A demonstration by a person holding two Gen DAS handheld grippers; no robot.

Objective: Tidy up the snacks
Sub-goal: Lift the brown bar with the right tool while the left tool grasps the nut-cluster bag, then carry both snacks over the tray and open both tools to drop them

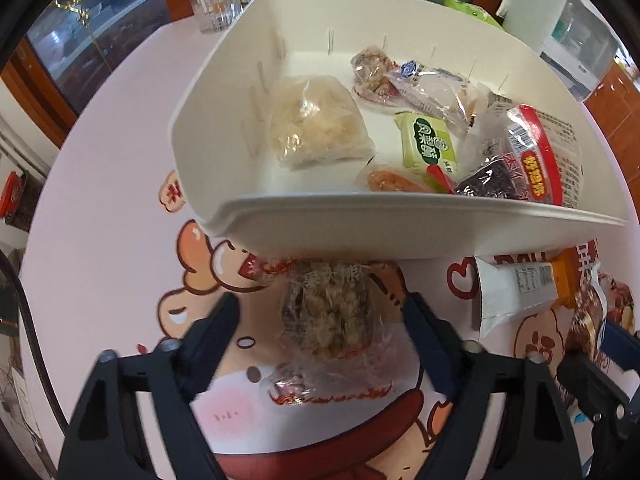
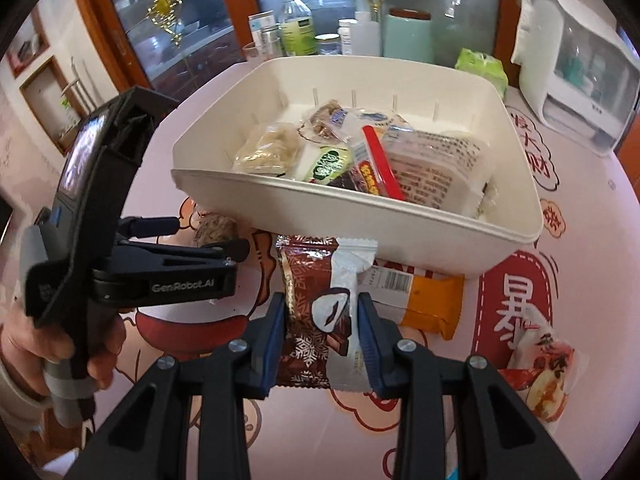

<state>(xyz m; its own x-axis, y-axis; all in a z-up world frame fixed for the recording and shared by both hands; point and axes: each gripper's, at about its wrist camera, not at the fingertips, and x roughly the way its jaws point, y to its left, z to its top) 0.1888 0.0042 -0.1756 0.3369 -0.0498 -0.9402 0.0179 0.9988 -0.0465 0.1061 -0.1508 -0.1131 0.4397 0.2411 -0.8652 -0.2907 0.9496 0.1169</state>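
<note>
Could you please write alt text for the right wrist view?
The right gripper is shut on a brown-and-white snack packet just in front of a white bin already holding several snacks. An orange packet lies on the table beside it, and at the left a hand holds the left gripper low near the bin.

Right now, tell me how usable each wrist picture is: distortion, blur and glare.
Left wrist view: strong fisheye bend, the white bin has a curved rim; the clear snack pack between the left gripper fingers is slightly soft, and the bin's contents stay readable. Right wrist view: same bend, dark corners; the brown wrapper in the right gripper is sharp; the cabinet glass shows reflections.
</note>
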